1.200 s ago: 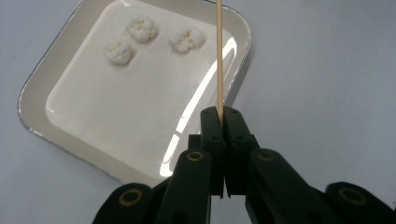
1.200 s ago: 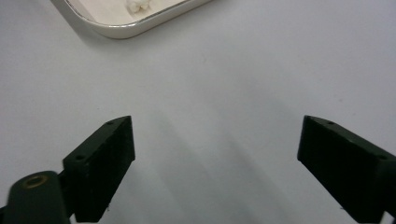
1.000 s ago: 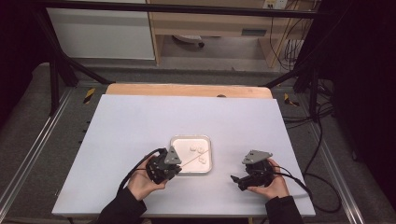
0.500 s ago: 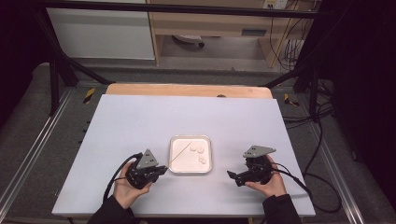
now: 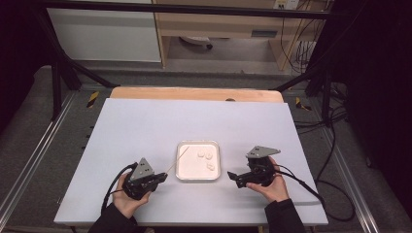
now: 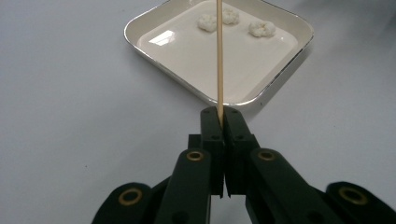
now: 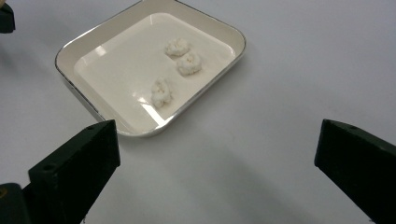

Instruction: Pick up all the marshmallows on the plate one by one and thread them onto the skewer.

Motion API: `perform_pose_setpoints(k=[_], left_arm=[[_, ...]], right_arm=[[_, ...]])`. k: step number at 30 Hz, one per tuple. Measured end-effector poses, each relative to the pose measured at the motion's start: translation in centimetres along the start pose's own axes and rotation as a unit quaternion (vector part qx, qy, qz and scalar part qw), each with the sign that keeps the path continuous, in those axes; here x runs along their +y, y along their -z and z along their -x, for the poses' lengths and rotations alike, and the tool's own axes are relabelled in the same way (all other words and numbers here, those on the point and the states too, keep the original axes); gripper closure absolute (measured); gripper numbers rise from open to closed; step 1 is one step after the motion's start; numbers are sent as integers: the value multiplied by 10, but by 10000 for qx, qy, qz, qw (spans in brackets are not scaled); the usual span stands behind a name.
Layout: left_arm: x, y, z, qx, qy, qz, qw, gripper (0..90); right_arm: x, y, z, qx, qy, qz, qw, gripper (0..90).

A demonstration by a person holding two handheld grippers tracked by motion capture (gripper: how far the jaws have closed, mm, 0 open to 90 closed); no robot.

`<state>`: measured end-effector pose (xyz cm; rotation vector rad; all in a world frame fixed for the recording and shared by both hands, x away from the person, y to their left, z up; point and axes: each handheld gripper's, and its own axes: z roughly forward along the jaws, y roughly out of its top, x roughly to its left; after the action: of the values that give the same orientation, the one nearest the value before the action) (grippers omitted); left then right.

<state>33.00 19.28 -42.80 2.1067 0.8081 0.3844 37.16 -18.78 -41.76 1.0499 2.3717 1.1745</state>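
No text, label, brand or number can be read anywhere.

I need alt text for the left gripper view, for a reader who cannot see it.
The left gripper, jaws shut, holds a thin wooden skewer that points toward a square white tray on a pale table. Three small white lumps lie at the tray's far side.

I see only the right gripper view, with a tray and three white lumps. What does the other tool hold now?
Observer: The left tool is shut on a thin wooden stick.
Operator: Where does this stick point?
Observer: In the high view it slants from that tool out over the left edge of the tray.
Operator: Is my tool close to the tray?
Observer: From above, the right tool sits just right of the tray, not touching it.
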Motion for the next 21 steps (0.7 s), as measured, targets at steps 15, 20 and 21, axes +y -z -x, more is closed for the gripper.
perform_pose_setpoints(k=[15,20,21], left_arm=[[-4,2,0,30,47,169,9998,883],[-4,2,-1,25,75,178,9998,883],[-4,2,-1,20,63,174,9998,883]], right_arm=[[31,-31,-6,-53,-157,151,9997,15],[41,-46,-9,-43,-177,125,9998,26],[42,-51,-9,-47,-183,116,9998,29]])
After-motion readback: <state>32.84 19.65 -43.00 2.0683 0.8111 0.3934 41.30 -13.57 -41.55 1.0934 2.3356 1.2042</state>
